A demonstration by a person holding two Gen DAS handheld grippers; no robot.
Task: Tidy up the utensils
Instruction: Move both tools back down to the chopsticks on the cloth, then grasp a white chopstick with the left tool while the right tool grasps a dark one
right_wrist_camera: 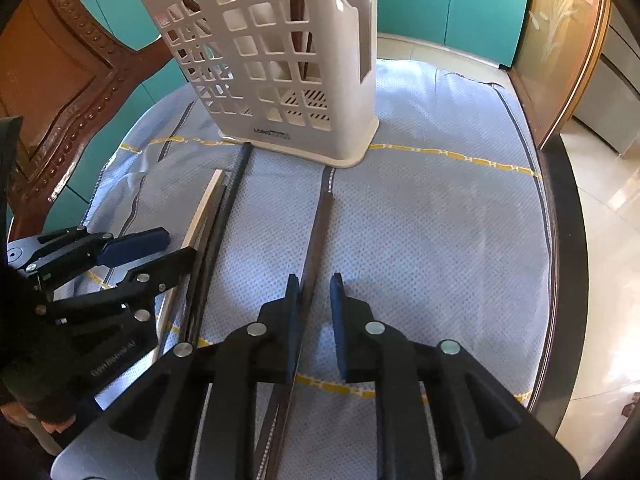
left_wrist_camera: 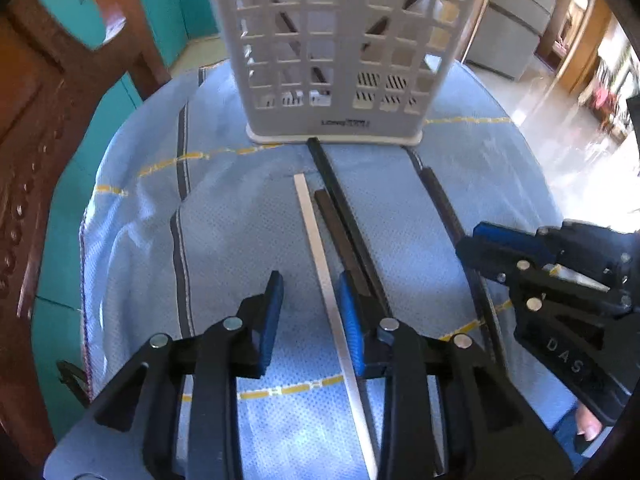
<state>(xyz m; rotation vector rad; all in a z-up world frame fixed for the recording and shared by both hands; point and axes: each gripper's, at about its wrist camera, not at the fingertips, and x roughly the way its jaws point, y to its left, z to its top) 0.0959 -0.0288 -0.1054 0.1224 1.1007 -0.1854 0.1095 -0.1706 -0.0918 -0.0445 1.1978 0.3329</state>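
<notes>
Left wrist view looks down over the left gripper (left_wrist_camera: 310, 312), whose blue-padded jaws stand apart with a gap between them. A silver chopstick (left_wrist_camera: 320, 248) runs through that gap, lying on the blue cloth (left_wrist_camera: 132, 240) close against the right-hand pad; whether the pad touches it I cannot tell, and the left pad is clear of it. Just to the right of the silver one lie two black chopsticks (left_wrist_camera: 344, 208) side by side, the longer reaching up to the foot of the white basket (left_wrist_camera: 336, 52). Further right, a dark chopstick (left_wrist_camera: 444, 204) lies alone, and the right gripper (left_wrist_camera: 476, 240) comes in from the side over it.

Right wrist view shows that gripper (right_wrist_camera: 314, 292) with its jaws narrowly apart around the dark chopstick (right_wrist_camera: 320, 232), which lies flat on the cloth (right_wrist_camera: 420, 240). The left pad sits right against the stick and the right pad stands off it, so nothing is pinched. At the left, the other gripper (right_wrist_camera: 160, 248) rests by the silver chopstick (right_wrist_camera: 206, 208) and the black pair (right_wrist_camera: 224, 208).

Beyond the sticks, the basket (right_wrist_camera: 280, 60) stands upright on the cloth, its grid walls showing dark sticks leaning inside. A carved wooden chair (right_wrist_camera: 72, 80) and teal cabinets (right_wrist_camera: 452, 8) lie behind.
</notes>
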